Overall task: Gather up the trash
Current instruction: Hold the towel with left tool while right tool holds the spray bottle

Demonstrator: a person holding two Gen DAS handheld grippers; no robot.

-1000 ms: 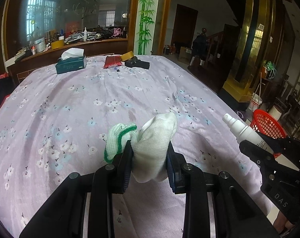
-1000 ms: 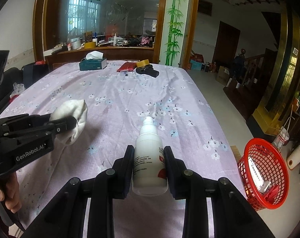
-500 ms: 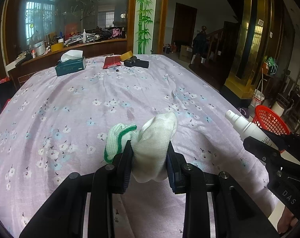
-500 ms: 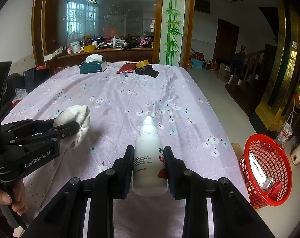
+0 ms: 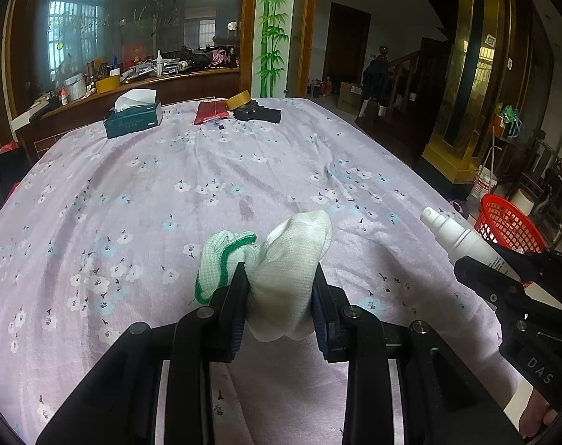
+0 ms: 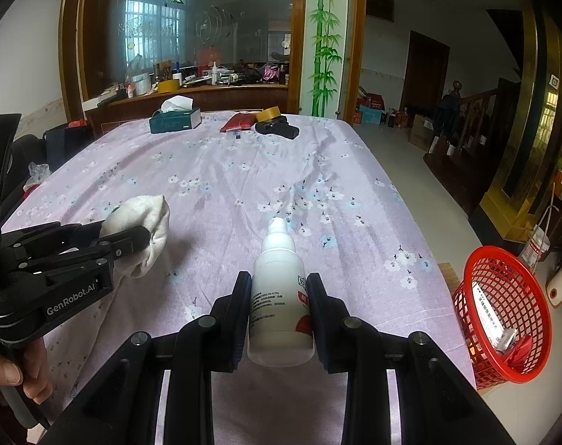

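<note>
Gloves are sitting clenched in our left hand-held gripper; our right hand-held gripper is grasping a white bottle above the counter, red basket at three o'clock.

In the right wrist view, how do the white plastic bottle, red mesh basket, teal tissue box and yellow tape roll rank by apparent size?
1. Red mesh basket and white plastic bottle: look alike; the bottle's nearness to the camera makes it unsure.
2. Teal tissue box.
3. Yellow tape roll.
</note>
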